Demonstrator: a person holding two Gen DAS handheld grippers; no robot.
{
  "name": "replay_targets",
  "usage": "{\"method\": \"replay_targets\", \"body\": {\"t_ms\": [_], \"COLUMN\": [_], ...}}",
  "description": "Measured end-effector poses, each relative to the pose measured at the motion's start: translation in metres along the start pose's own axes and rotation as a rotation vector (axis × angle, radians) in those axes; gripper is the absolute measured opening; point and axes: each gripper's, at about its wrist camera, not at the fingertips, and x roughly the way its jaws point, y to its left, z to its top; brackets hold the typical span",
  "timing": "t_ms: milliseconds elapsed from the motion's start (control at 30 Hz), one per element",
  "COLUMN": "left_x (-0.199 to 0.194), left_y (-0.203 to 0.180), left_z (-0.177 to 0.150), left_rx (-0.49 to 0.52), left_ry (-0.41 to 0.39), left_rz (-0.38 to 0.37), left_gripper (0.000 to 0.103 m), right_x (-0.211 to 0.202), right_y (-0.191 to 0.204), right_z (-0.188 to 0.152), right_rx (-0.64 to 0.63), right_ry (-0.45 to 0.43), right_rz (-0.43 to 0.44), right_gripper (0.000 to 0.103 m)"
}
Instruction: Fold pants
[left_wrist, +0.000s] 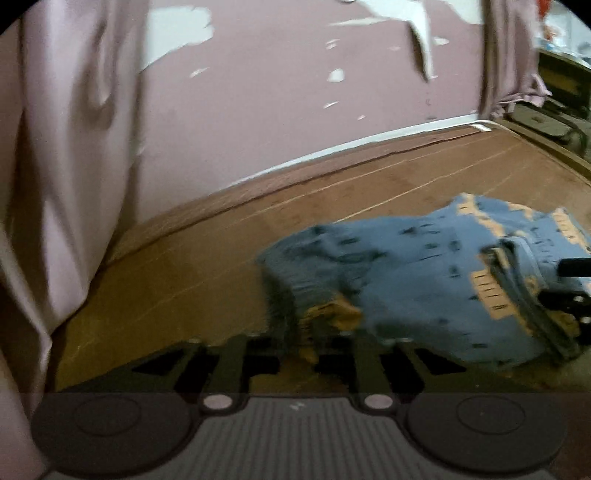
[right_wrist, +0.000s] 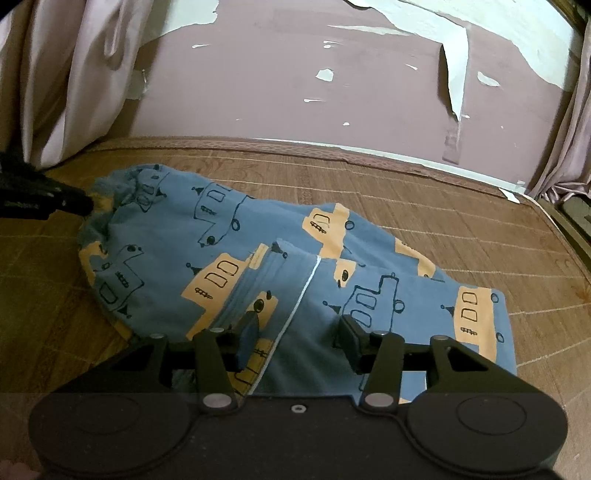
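Blue pants (right_wrist: 280, 266) with yellow truck prints lie folded in a rumpled bundle on a brown woven mat (right_wrist: 424, 206). My right gripper (right_wrist: 299, 339) hovers over their near end, its fingers apart; the cloth, with a white seam line, runs flat under and between them. In the blurred left wrist view the pants (left_wrist: 424, 273) lie to the right. My left gripper (left_wrist: 297, 341) sits at their left edge, fingers apart, with a yellowish corner of cloth low between them. It also shows as a dark tip, the left gripper (right_wrist: 74, 201), at the bundle's far left end.
A pale curtain (left_wrist: 55, 147) hangs close on the left and another curtain (right_wrist: 569, 147) on the right. A mauve wall with peeling paint (right_wrist: 295, 74) stands behind the mat. The mat's right edge (right_wrist: 554, 221) meets a dark frame.
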Motion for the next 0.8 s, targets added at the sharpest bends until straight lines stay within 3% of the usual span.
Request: {"method": "replay_targets", "body": {"t_ms": [67,167,233,300,367,467,500,633,800], "left_x": [0.002,0.011,0.014,0.016,0.015,0.016,0.018,0.026,0.026], "left_y": [0.006,0.02,0.025,0.025,0.027,0.046,0.054,0.077,0.072], "left_z": [-0.002,-0.003,-0.005,-0.004,-0.002,-0.002,-0.004,-0.015,-0.017], "left_rx": [-0.026,-0.098,-0.15,-0.146,-0.168,-0.324,-0.391,-0.583,-0.564], "left_ry": [0.006,0.056,0.081,0.085,0.099,0.115,0.123,0.139,0.135], "left_rz": [0.002,-0.065,-0.107,-0.141,-0.153,-0.203,-0.223,-0.258,-0.235], "left_gripper": [0.062,0.062,0.056,0.039,0.033,0.019,0.009,0.005,0.005], "right_x": [0.001,0.0,0.001,0.001,0.001,0.001,0.0,0.001,0.001], "right_y": [-0.001,-0.002,-0.003,-0.004,-0.004,-0.005,-0.006,-0.008,-0.01], "right_z": [-0.001,-0.001,-0.002,-0.002,-0.002,-0.003,-0.004,-0.005,-0.005], "right_rx": [0.008,0.01,0.014,0.017,0.022,0.034,0.038,0.058,0.066], "right_ry": [-0.002,-0.004,-0.004,-0.005,-0.006,-0.008,-0.008,-0.008,-0.01], "right_rz": [0.003,0.006,0.009,0.011,0.013,0.019,0.022,0.031,0.036], "right_gripper": [0.053,0.053,0.053,0.053,0.053,0.053,0.054,0.055,0.056]}}
